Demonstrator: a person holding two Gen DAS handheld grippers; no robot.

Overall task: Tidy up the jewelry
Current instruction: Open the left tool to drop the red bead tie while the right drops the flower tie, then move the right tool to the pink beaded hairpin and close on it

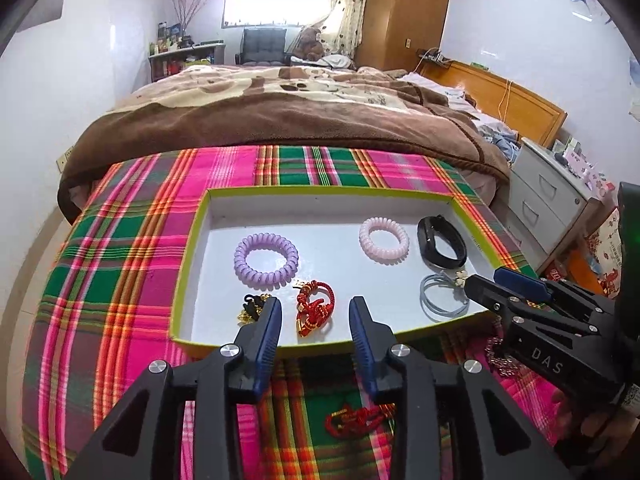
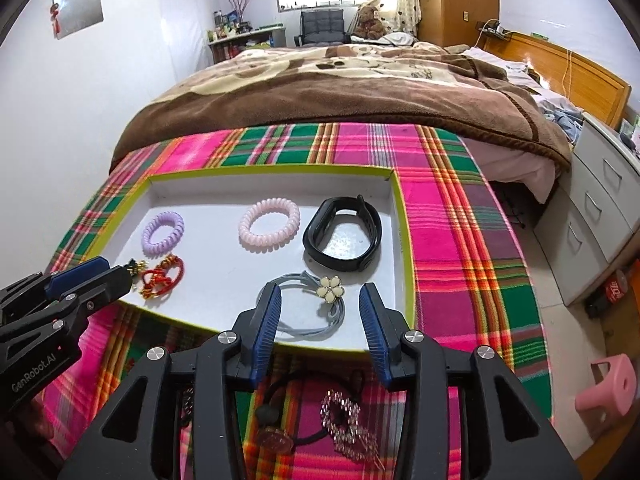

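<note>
A shallow white tray with a green rim (image 1: pixel 188 256) (image 2: pixel 406 248) lies on the plaid cloth. Inside it are a purple coil hair tie (image 1: pixel 266 259) (image 2: pixel 163 233), a pink coil tie (image 1: pixel 384 240) (image 2: pixel 269 222), a black wristband (image 1: pixel 442 242) (image 2: pixel 342 236), a grey hair tie with a cream flower (image 2: pixel 329 289) (image 1: pixel 442 298), a red knotted bracelet (image 1: pixel 314 308) (image 2: pixel 164 276) and a black-and-gold piece (image 1: pixel 252 308). My left gripper (image 1: pixel 316 308) (image 2: pixel 114 270) stands open above the red bracelet. My right gripper (image 2: pixel 320 292) (image 1: pixel 484 280) is open over the flower tie, pads clear of it.
On the cloth in front of the tray lie a red cord bracelet (image 1: pixel 360 420), a rhinestone piece (image 2: pixel 348 420) and a black hair tie with a bronze charm (image 2: pixel 276 436). Behind the table is a bed with a brown blanket (image 1: pixel 280 120); white drawers (image 2: pixel 592 216) stand at right.
</note>
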